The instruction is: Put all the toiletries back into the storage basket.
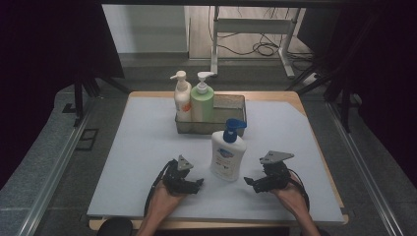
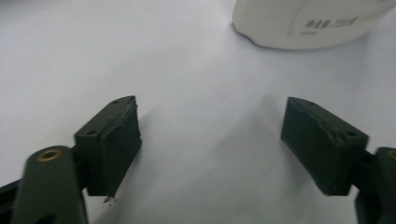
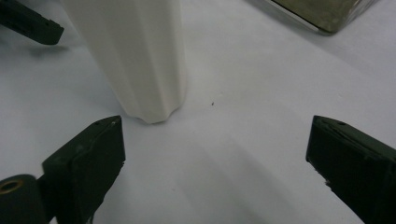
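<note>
Hands: we see the person's two forearms come in over the near edge of the table [image 1: 123, 162], each hand gripping one claw.
Left gripper [image 1: 199, 183]: we find its jaws spread wide, with bare tabletop between them; it holds and touches nothing.
Right gripper [image 1: 248, 181]: we see it just as wide open and empty, its jaws pointing left toward the bottle.
White bottle with blue pump [image 1: 227, 152]: it stands upright on the table between our two claws, near both but touching neither; in the right gripper view its base [image 3: 140, 56] sits just beyond the left-hand jaw, apart from it.
Tray [image 1: 231, 105]: we see a grey open bin farther back, just behind the white bottle.
Cream bottle [image 1: 182, 98]: upright in the tray's left end.
Green bottle [image 1: 202, 101]: upright just right of the cream one, the two side by side.
In the way: we see nothing between either claw and the white bottle.
</note>
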